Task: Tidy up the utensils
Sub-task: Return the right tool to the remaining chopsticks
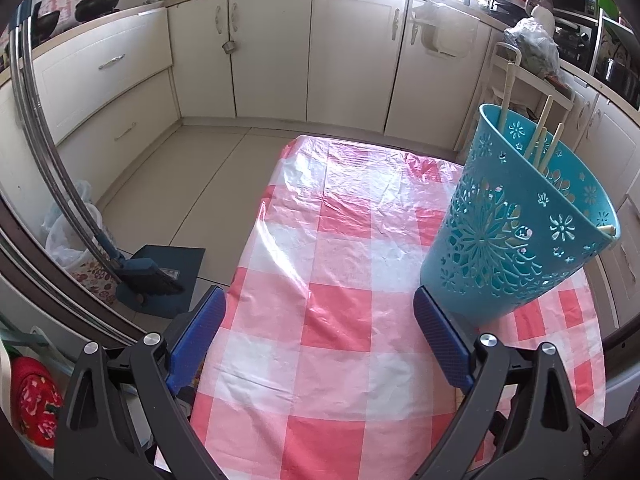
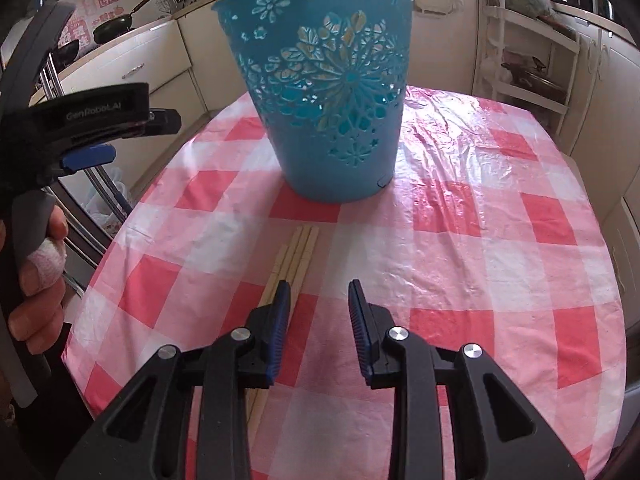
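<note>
A turquoise cut-out basket stands upright on the pink checked tablecloth. In the left wrist view the same basket is at the right, with several pale chopsticks standing in it. More chopsticks lie side by side on the cloth in front of the basket. Their near ends run under the left finger of my right gripper. That gripper hovers low over the cloth, open, with only cloth in the gap. My left gripper is spread wide open over the table's left part and holds nothing.
A hand holding the left tool shows at the left edge of the right wrist view. Cream kitchen cabinets ring the table, and a white shelf rack stands behind it. A broom and dustpan sit on the floor to the left.
</note>
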{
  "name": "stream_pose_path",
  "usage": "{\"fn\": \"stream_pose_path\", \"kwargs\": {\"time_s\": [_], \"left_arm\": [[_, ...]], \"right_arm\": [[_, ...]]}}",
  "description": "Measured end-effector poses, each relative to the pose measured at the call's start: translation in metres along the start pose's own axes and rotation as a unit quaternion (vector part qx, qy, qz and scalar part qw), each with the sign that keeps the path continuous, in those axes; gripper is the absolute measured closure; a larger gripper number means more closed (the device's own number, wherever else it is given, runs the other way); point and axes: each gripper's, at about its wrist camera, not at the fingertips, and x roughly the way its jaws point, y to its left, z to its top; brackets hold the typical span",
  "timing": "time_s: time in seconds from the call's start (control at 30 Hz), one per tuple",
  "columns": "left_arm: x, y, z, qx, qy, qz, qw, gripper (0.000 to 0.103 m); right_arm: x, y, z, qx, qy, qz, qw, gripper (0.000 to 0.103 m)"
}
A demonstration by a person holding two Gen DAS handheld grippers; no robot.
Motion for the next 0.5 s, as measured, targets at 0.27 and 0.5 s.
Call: {"fn": "stream_pose_path", "kwargs": {"time_s": [0.27, 0.5], "left_arm": [[0.002, -0.003, -0.001, 0.006, 0.005, -0.001, 1.0000, 0.011], [0.013, -0.012, -0.013, 0.036, 0.039, -0.010, 0.9985, 0.011]], "right_arm": [[0.012, 0.004, 0.000, -0.015, 0.006, -0.019, 1.000, 0.078], [0.005, -0.004, -0.005, -0.045, 0.019, -0.021, 0.999, 0.092]]}}
